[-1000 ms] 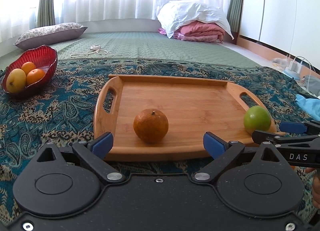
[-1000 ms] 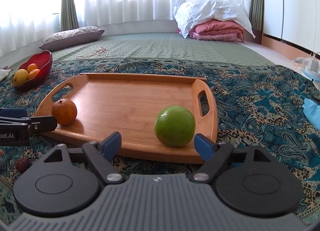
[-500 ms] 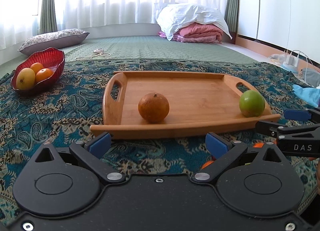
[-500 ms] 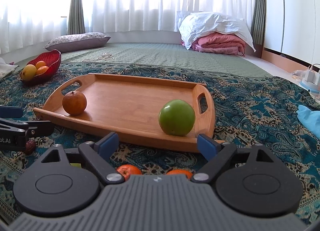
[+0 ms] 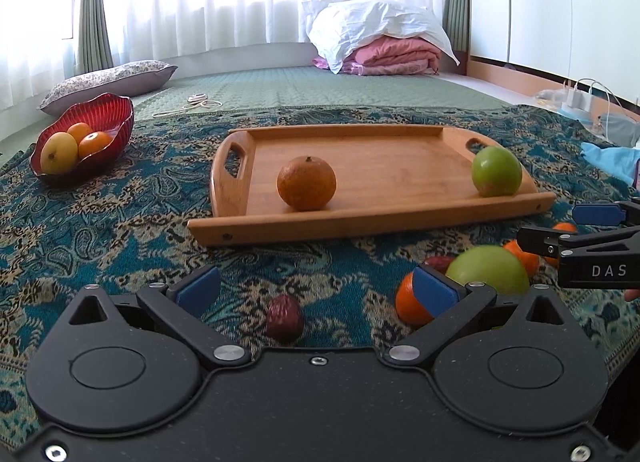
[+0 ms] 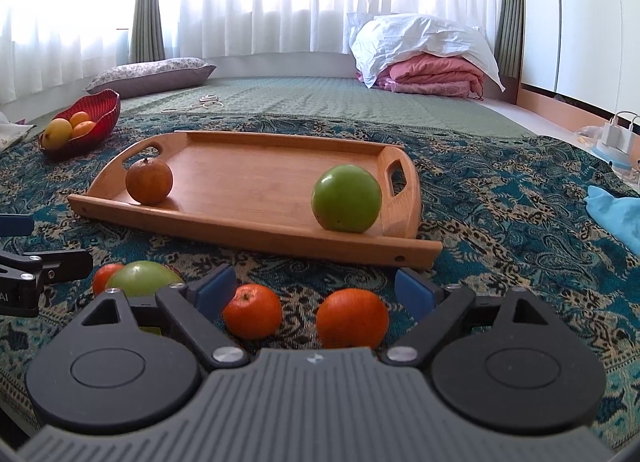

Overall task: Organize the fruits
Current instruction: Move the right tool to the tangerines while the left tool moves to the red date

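Observation:
A wooden tray lies on the patterned cloth and holds a brownish orange at its left and a green apple at its right. My left gripper is open and empty, with a dark red date on the cloth between its fingers. My right gripper is open and empty, with two small oranges between its fingers. A second green apple lies loose between the two grippers, with more small oranges beside it.
A red bowl with a yellow fruit and two oranges stands far left. A light blue cloth lies at the right. Pillows and folded bedding lie at the back.
Both grippers have drawn back from the tray and stay open. The loose fruit on the cloth in front of the tray has come into view.

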The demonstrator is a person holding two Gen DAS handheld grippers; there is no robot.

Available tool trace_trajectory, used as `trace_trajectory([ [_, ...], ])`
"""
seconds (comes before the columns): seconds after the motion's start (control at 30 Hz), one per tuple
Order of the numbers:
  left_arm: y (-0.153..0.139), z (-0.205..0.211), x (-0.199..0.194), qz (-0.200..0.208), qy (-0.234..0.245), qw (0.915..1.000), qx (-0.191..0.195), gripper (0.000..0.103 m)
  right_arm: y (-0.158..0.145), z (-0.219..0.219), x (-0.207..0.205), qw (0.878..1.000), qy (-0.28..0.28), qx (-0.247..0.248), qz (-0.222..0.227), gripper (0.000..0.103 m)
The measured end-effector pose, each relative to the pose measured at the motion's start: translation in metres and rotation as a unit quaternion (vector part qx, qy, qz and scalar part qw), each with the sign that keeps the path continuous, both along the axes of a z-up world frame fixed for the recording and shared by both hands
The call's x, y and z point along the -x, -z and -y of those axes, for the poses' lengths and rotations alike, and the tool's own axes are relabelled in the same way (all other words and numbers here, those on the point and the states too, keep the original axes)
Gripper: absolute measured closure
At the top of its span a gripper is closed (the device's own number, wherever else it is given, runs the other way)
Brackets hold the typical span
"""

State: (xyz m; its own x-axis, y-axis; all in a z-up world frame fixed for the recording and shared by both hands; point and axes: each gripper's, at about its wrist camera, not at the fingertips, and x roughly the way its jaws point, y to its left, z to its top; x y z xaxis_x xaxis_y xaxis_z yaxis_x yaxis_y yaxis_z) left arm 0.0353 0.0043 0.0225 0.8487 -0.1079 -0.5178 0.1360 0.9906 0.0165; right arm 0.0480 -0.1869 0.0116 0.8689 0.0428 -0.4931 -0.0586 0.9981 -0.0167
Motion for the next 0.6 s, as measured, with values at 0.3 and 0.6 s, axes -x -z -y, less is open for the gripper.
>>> trace_trajectory([
  [0.3, 0.006, -0.001, 0.011, -0.007, -0.001, 1.0000, -0.004, 0.001, 0.007, 0.003, 0.009, 1.000, 0.005, -0.002, -0.009, 0.009],
  [0.6, 0.011, -0.002, 0.015, -0.014, 0.003, 0.9999, -0.001, 0.004, 0.008, 0.002, 0.013, 1.000, 0.001, -0.002, -0.009, 0.009],
])
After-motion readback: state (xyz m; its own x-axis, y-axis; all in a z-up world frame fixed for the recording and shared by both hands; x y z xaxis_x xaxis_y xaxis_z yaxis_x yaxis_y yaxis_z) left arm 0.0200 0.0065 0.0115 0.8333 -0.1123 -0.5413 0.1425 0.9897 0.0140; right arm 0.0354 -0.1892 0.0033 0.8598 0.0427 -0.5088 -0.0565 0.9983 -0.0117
